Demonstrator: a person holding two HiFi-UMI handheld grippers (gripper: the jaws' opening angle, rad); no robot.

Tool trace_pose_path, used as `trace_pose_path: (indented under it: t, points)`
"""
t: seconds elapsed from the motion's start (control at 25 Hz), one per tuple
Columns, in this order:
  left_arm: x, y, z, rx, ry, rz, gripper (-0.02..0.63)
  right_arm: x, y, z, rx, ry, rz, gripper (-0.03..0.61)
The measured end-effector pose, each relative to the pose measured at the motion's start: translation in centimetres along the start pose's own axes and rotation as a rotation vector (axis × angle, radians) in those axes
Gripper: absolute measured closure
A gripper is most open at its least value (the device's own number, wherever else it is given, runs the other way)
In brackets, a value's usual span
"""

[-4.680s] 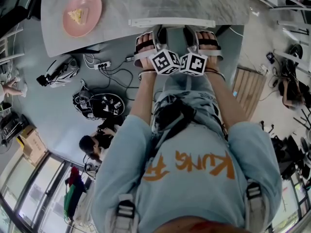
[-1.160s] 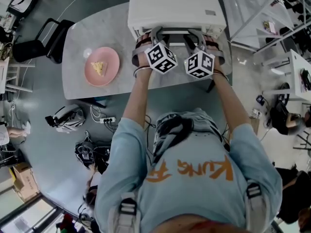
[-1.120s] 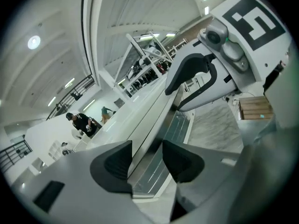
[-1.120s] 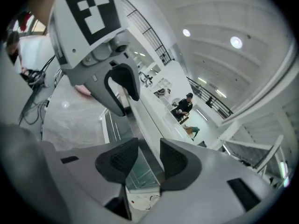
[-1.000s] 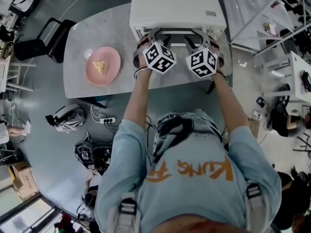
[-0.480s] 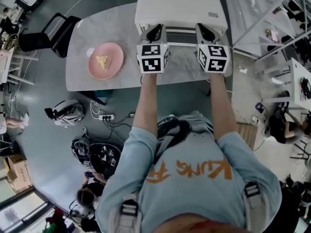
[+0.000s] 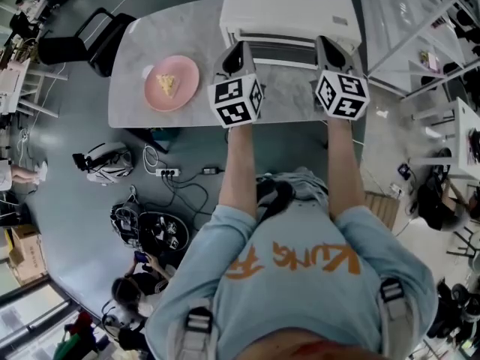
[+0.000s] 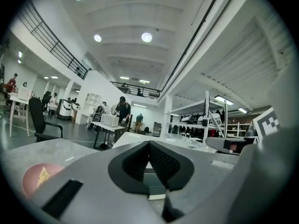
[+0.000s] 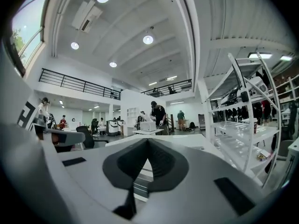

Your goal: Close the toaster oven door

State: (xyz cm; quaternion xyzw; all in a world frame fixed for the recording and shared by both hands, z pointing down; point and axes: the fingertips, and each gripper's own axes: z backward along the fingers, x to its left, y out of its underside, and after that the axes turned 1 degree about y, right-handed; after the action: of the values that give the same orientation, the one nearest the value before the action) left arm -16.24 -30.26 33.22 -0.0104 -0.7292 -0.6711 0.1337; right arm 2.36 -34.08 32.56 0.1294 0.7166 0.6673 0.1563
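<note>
The white toaster oven (image 7: 289,6) stands at the far edge of the grey marble table (image 7: 150,47). Its door (image 7: 274,49) shows as a narrow striped band under the top; I cannot tell whether it sits fully shut. My left gripper (image 7: 238,47) hovers just before the door's left end, my right gripper (image 7: 324,43) before its right end, both pointing level at the oven. Both have just been closing. In the left gripper view the left gripper (image 8: 149,144) has its pads meeting with nothing between them, and the right gripper (image 9: 147,142) looks the same in its own view.
A pink plate (image 7: 171,83) with a cake slice lies on the table's left half. A black chair (image 7: 79,43) stands off the table's left end. Cables and bags (image 7: 142,223) litter the floor, a person sits there, and metal shelving (image 7: 420,28) rises on the right.
Both grippers have rolled upright, risen and drawn back from the oven front. Their jaws went from open to shut. The door band looks narrower than a second ago.
</note>
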Motion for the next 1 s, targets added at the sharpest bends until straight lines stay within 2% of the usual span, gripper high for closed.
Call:
trace_pose_path:
  t: [0.24,1.0]
  points:
    - [-1.0,-0.5,-0.1,-0.02,0.016,-0.042,0.612,0.4,0.2,0.3,0.012,-0.019,0.044,0.581]
    - [-1.5,-0.3,-0.3,-0.026,0.036,-0.037,0.612,0.5,-0.2,0.5,0.005,-0.034,0.079,0.581]
